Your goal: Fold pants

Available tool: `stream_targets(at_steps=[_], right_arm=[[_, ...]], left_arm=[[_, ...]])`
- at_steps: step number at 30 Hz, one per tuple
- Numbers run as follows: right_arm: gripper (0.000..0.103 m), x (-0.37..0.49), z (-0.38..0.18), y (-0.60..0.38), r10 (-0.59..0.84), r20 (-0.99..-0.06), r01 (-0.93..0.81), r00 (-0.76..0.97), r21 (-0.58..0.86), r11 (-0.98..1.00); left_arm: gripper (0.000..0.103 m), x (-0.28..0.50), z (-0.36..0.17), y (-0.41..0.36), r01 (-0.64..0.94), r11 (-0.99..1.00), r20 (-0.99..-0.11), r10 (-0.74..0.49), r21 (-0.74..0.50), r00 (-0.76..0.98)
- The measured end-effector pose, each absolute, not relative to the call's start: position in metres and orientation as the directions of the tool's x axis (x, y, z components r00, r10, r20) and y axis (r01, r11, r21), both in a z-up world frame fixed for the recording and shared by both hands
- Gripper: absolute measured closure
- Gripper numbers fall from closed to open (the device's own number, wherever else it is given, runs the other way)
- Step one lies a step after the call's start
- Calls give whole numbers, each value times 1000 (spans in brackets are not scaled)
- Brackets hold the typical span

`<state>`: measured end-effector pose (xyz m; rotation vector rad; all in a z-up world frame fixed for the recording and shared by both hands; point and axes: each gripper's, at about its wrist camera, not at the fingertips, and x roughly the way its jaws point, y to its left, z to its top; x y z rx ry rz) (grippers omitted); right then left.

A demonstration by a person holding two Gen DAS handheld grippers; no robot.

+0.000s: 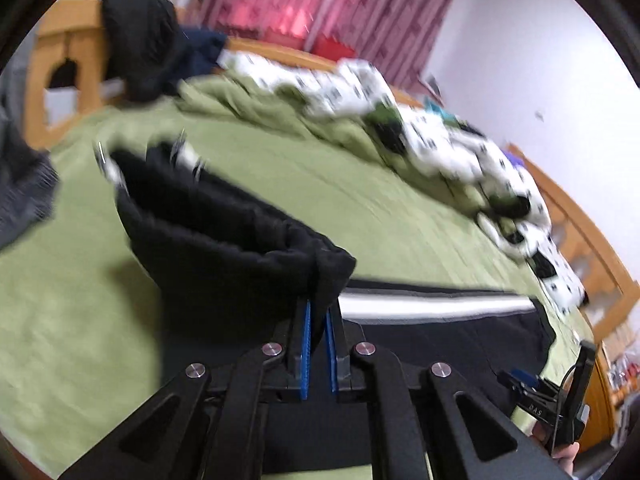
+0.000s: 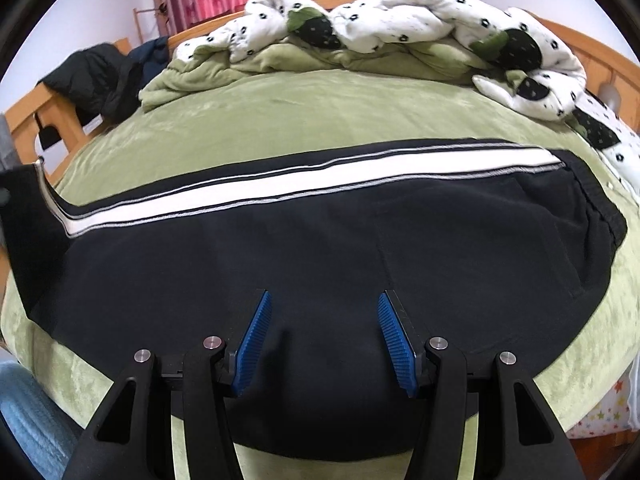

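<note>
Black pants (image 2: 320,248) with a white side stripe (image 2: 280,188) lie spread across the green bed, waistband to the right. My left gripper (image 1: 318,308) is shut on the edge of one leg end (image 1: 224,232), which hangs lifted off the bed in a loose fold. In the right wrist view that raised end stands up at the far left (image 2: 24,200). My right gripper (image 2: 324,320) hovers over the middle of the pants near the front edge. It is open, its blue pads (image 2: 256,340) are apart and nothing is between them.
A green blanket (image 2: 320,112) covers the bed. A bunched white patterned quilt (image 2: 400,20) lies along the far side. Dark jackets (image 2: 100,76) hang over the wooden bed frame (image 1: 68,40) at the left. Grey cloth (image 1: 20,184) shows at the left edge.
</note>
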<state>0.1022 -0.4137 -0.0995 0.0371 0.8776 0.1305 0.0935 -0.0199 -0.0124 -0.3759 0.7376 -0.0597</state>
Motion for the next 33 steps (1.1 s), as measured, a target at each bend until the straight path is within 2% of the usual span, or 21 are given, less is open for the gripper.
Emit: stream_targets(at_steps=[6,10,13,15,17,20,21,22,27,30,33], right_arm=[[48,84,-89,-453,135,-734,-35,665,150,988],[48,86,-91,-468,147,-737,-5,660,191,982],[48,89,-94,-467,163,-742,1,650,215,977],[48,93,-95,-460,172,-742,-13,648,215,977],[48,97,-95,-449,196,-738,-51,646,214,975],[48,98,-92,-426,231,-724,-118,650,204,972],[48,99,-90,-415,250,-717,-151,651,201,968],[48,98,-88,-408,265,-712,-171,650,202,964],[44,97,-83,-356,427,-691,-296,583,308,904],[41,101,-88,-328,500,-687,-313,527,390,866],[41,108,-99,-302,481,-721,-316,498,366,875]], left_arm=[[96,90,-72,-118,67,935,-729,-316,-350,608],[95,74,-103,-153,149,926,-784,-374,-348,495],[93,62,-99,-159,206,938,-787,-345,-278,511],[84,55,-89,-153,258,911,-775,-409,-321,481],[83,49,-77,-144,263,898,-749,-440,-354,495],[79,34,-57,-118,234,927,-717,-376,-294,587],[69,32,-53,-110,214,939,-714,-344,-270,610],[66,29,-50,-96,172,957,-709,-288,-233,643],[66,17,-43,-31,-20,999,-704,-21,-50,710],[65,7,-54,4,-2,998,-762,-51,-68,646],[65,-10,-62,20,7,991,-763,-105,-130,638]])
